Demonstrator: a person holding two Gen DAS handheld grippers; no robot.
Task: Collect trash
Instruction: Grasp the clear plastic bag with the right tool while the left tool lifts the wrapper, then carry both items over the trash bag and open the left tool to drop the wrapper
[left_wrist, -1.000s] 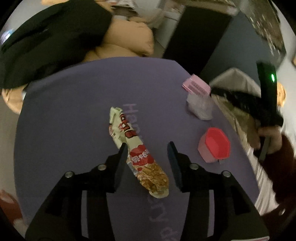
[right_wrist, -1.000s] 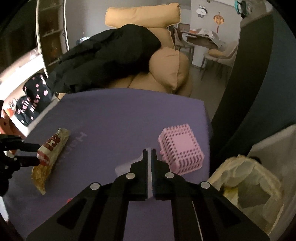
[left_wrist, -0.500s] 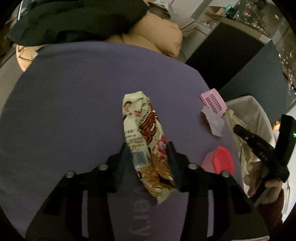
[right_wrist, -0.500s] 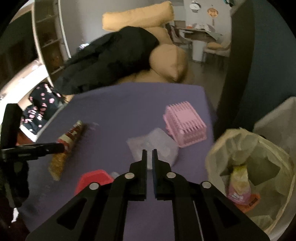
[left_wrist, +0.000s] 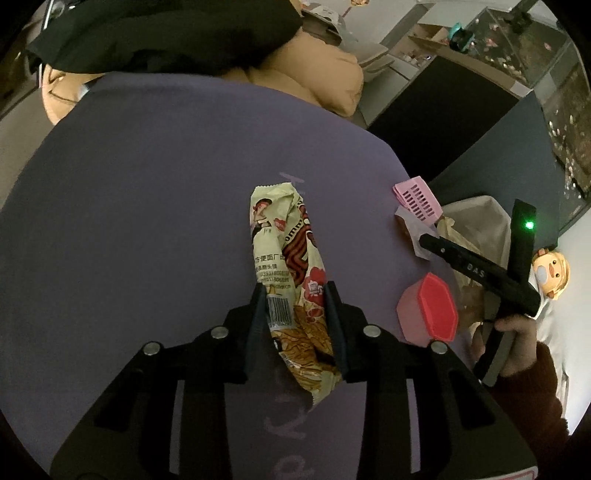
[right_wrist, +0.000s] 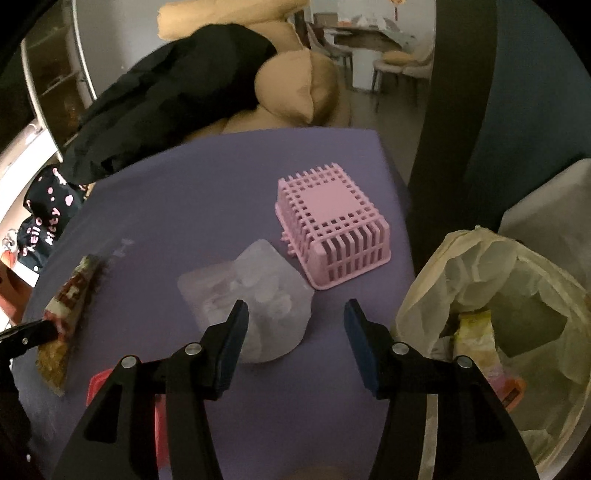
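Crinkly and light, the noodle packet (left_wrist: 291, 273) — soft film that bends and slides easily, best pinched across its lower half near the barcode, not by its loose ends. Clamped there now between the left gripper (left_wrist: 295, 314) jaws, long axis pointing away from the gripper, above the purple table (left_wrist: 147, 203), well left of the bin bag (right_wrist: 491, 306). Probably limp enough to droop when swung over. Right gripper (right_wrist: 295, 332) held low over the table edge, jaws wide apart, angled forward and down — left finger (right_wrist: 232, 332) over the clear plastic wrapper (right_wrist: 258, 299) that lies just left of the bin bag and beside the upturned pink basket (right_wrist: 332, 229). Wrapper thin, slippery, likely to crumple; a pinch across its bunched middle looks safest. Red-lidded pink tub (left_wrist: 428, 314) nearer the bin bag than the packet.
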